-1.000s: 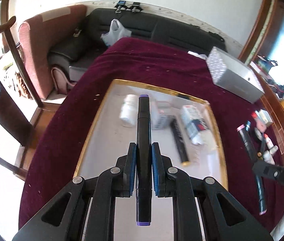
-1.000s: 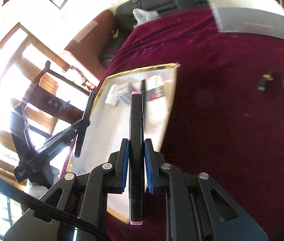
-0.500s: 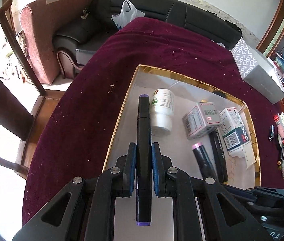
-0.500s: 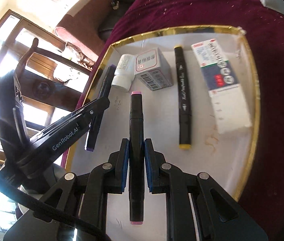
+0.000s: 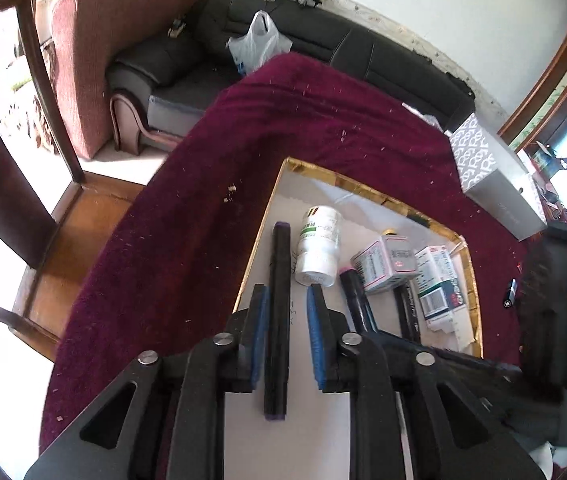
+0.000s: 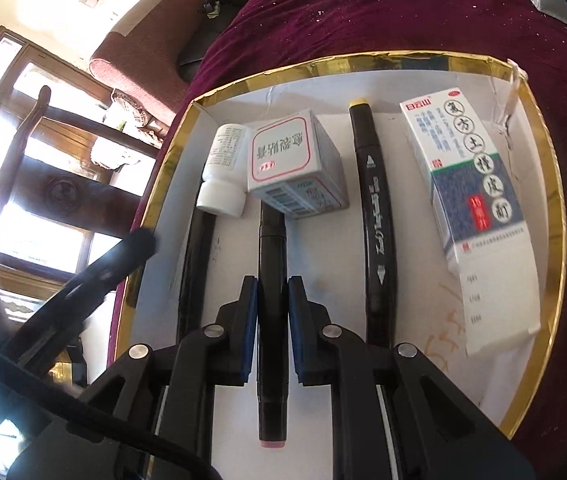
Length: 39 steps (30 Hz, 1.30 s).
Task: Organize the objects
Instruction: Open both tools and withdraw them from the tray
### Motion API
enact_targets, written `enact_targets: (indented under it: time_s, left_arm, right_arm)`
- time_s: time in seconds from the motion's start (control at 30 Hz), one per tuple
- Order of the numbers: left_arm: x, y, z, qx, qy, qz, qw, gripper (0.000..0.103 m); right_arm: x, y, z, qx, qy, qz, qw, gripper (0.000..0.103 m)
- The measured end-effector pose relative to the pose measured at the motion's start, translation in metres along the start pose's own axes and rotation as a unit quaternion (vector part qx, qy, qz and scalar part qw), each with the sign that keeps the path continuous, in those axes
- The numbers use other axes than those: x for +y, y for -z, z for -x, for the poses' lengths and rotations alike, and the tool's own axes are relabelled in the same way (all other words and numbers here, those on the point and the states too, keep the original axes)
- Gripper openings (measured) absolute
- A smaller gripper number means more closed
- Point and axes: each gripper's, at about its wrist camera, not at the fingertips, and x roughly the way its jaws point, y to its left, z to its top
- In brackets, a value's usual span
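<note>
Your purple pen lies flat in the gold-edged tray, close to its left rim, next to the white bottle. It sits between the jaws of your left gripper, and those jaws are opening; the blue pads look just off the pen now. Keep opening until both pads are clear. Then lift straight up, so you do not drag the pen or bump the bottle.

Your right gripper has its jaws pinching the pink pen tight. The pen hangs low over the tray floor, between the purple pen and the yellow pen. I think you should set it down straight, in line with the others, before letting go.

Now count. In the tray there are three pens, one bottle, and two boxes: a small square box and a long box. The tray rests on a dark red cloth.
</note>
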Motion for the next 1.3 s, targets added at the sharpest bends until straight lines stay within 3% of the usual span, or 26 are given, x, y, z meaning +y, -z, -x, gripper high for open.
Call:
enact_targets:
  time_s: [0.2, 0.47, 0.63, 0.73, 0.8, 0.87, 0.93, 1.0, 1.07, 1.17, 1.3]
  left_arm:
    - [0.008, 0.007, 0.04, -0.043, 0.013, 0.024, 0.9987, 0.051]
    - [0.008, 0.023, 0.08, -0.079, -0.009, 0.027, 0.9965, 0.052]
    - [-0.019, 0.037, 0.097, -0.088, 0.009, 0.001, 0.9961, 0.053]
    - [-0.047, 0.048, 0.103, -0.091, 0.027, -0.024, 0.9952, 0.055]
    - [-0.075, 0.058, 0.103, -0.087, 0.05, -0.049, 0.9937, 0.055]
    - [-0.103, 0.068, 0.102, -0.078, 0.072, -0.074, 0.9915, 0.055]
    - [-0.132, 0.078, 0.096, -0.069, 0.092, -0.099, 0.9884, 0.055]
    - [-0.16, 0.09, 0.088, -0.055, 0.107, -0.119, 0.9856, 0.055]
    - [-0.188, 0.101, 0.077, -0.036, 0.123, -0.131, 0.983, 0.055]
    - [-0.222, 0.117, 0.056, -0.007, 0.134, -0.15, 0.9794, 0.055]
    - [-0.259, 0.142, 0.024, 0.026, 0.136, -0.178, 0.9743, 0.055]
  right_arm:
    - [0.004, -0.005, -0.005, -0.005, 0.008, 0.011, 1.0, 0.014]
    - [0.013, 0.001, 0.017, -0.03, -0.012, 0.025, 0.999, 0.037]
    - [0.006, 0.019, 0.068, -0.079, -0.006, 0.051, 0.996, 0.051]
    - [-0.003, 0.033, 0.109, -0.127, 0.029, 0.076, 0.989, 0.054]
    - [-0.011, 0.046, 0.142, -0.173, 0.068, 0.097, 0.978, 0.056]
    - [-0.02, 0.061, 0.173, -0.218, 0.112, 0.113, 0.963, 0.068]
    - [-0.032, 0.078, 0.205, -0.267, 0.16, 0.119, 0.943, 0.084]
    - [-0.059, 0.096, 0.234, -0.305, 0.199, 0.107, 0.925, 0.088]
    - [-0.086, 0.099, 0.247, -0.302, 0.212, 0.081, 0.926, 0.088]
    - [-0.163, 0.102, 0.268, -0.264, 0.219, -0.011, 0.939, 0.088]
    - [-0.234, 0.114, 0.29, -0.251, 0.229, -0.096, 0.936, 0.088]
